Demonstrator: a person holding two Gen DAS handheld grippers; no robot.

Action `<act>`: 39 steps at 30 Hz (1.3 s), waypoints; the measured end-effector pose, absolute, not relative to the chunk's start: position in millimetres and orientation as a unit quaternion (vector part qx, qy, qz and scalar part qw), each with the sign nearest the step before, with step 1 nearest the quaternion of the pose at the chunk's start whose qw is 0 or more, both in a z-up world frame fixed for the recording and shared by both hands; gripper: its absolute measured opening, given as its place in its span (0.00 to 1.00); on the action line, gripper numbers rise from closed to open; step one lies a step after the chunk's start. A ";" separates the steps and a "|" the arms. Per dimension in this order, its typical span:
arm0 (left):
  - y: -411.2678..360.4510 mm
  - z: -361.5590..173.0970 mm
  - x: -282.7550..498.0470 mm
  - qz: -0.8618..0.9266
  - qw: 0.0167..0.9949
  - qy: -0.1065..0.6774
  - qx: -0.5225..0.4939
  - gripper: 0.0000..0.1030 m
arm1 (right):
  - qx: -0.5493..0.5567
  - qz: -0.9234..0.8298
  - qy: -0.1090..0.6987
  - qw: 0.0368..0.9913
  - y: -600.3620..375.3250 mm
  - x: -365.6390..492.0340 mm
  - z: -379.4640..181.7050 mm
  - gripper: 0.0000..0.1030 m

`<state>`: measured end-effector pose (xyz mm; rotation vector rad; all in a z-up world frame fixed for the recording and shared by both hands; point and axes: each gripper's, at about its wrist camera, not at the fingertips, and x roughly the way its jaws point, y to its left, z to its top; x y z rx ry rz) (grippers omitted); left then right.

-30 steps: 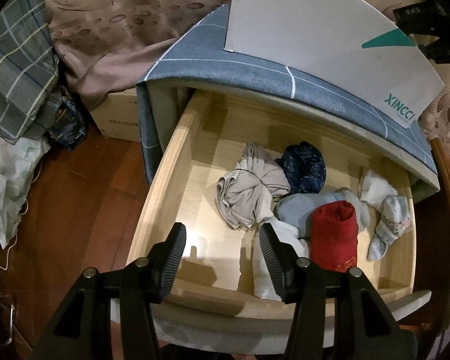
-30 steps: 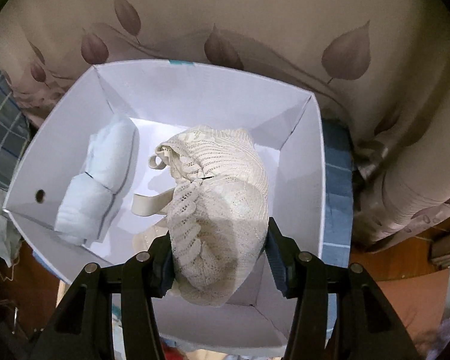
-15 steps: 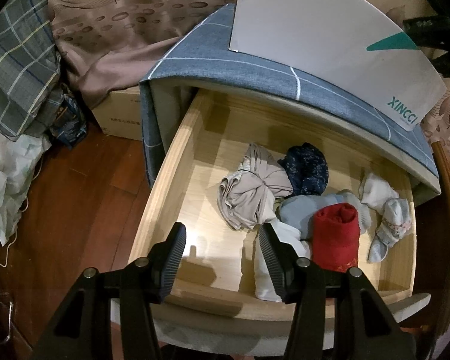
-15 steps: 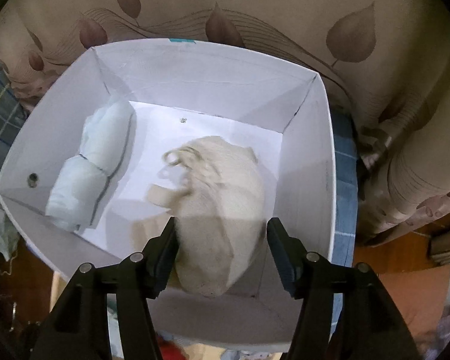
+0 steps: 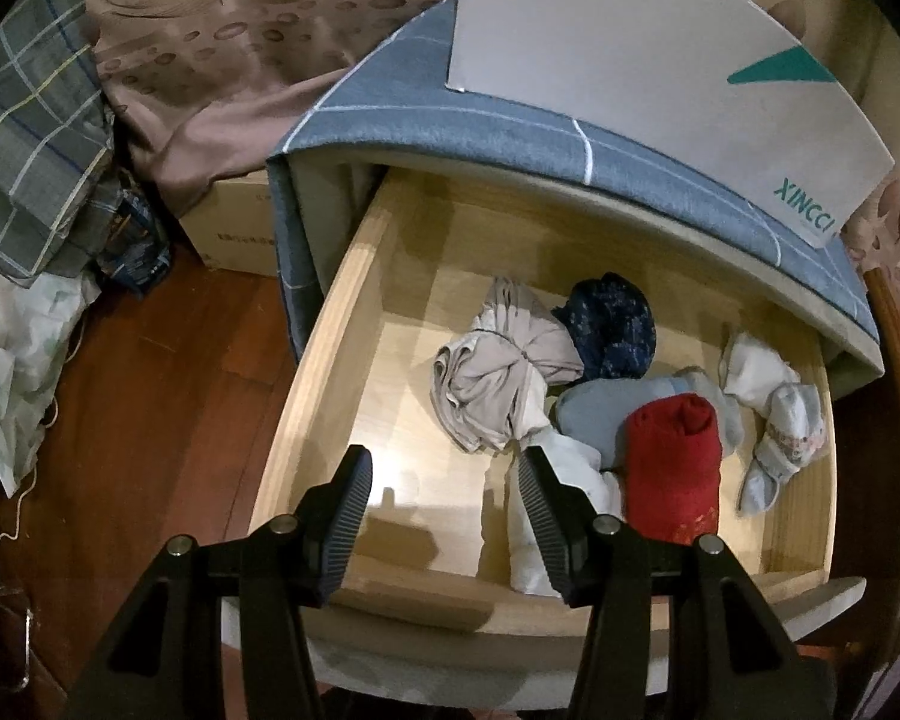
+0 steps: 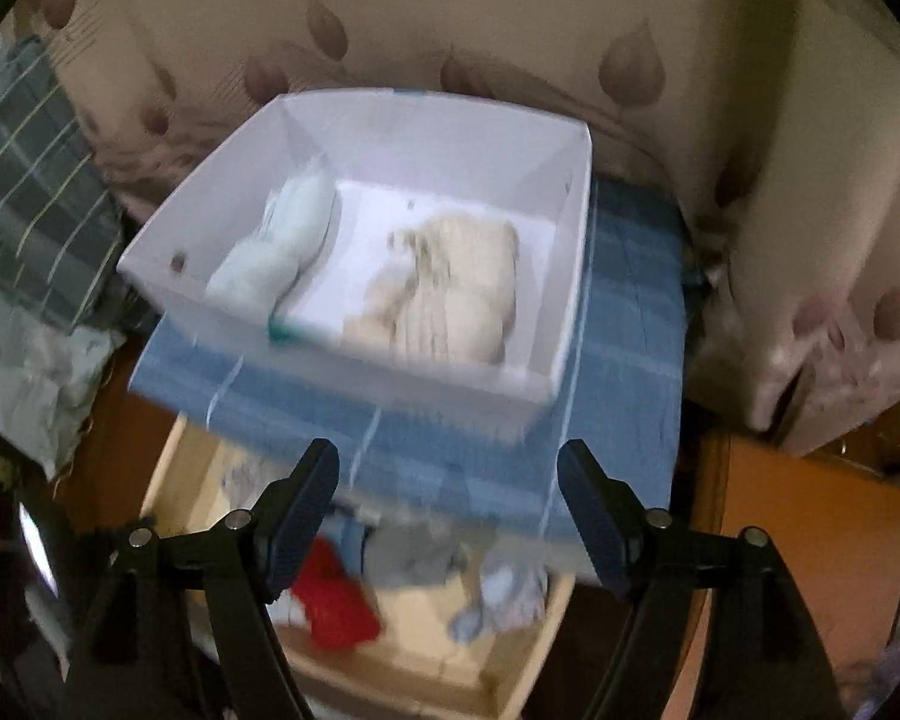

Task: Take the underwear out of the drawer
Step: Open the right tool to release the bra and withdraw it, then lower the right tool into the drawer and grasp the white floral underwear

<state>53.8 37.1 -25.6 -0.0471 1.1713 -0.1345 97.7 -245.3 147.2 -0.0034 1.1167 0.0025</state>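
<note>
Dim bedroom w/ a reddish wood floor (image 5: 120,420) and leaf-print bedding (image 6: 510,18) behind a small cabinet draped in blue checked cloth (image 5: 510,132).

Nearest in the left wrist view, the left gripper (image 5: 444,501) hangs over the front-left of the open drawer (image 5: 330,324), fingers released, nothing between them. Just past its right finger lies a white piece (image 5: 576,480), touching a red roll (image 5: 672,468). Behind those: a grey-blue bundle (image 5: 600,414), a beige knotted bundle (image 5: 498,384), a dark navy piece (image 5: 612,324), and to the right, slightly apart, pale socks or similar (image 5: 774,414). So most of the underwear is in the drawer.

The right wrist view is motion-blurred. The right gripper (image 6: 450,504) is spread wide and empty; its fingers have just been opening, w/ nothing between them now. Beyond it, on top of the cabinet, the white box (image 6: 570,276) holds a cream knit piece (image 6: 450,294) and a pale blue roll (image 6: 282,246), i.e. two items already out.

Risks, as judgement: items in the drawer touch and overlap, so the next pinch may snag two at once or drag a neighbour over the drawer edge. Soft rolls could unroll mid-lift. The box sits near the cabinet's front edge, so a careless bump might shift it.
</note>
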 end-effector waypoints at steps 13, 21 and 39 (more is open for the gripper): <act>34.2 -31.2 55.8 -0.065 0.820 0.568 -0.014 0.51 | 0.002 -0.015 0.630 0.776 -265.2 36.4 28.3 0.45; 32.2 -33.1 57.1 -0.069 0.817 0.573 -0.011 0.51 | -0.019 -0.040 0.650 0.759 -269.7 54.7 -23.3 0.45; 31.1 -34.5 57.9 -0.070 0.813 0.579 -0.006 0.51 | -0.092 -0.049 0.670 0.735 -266.3 68.5 -90.3 0.38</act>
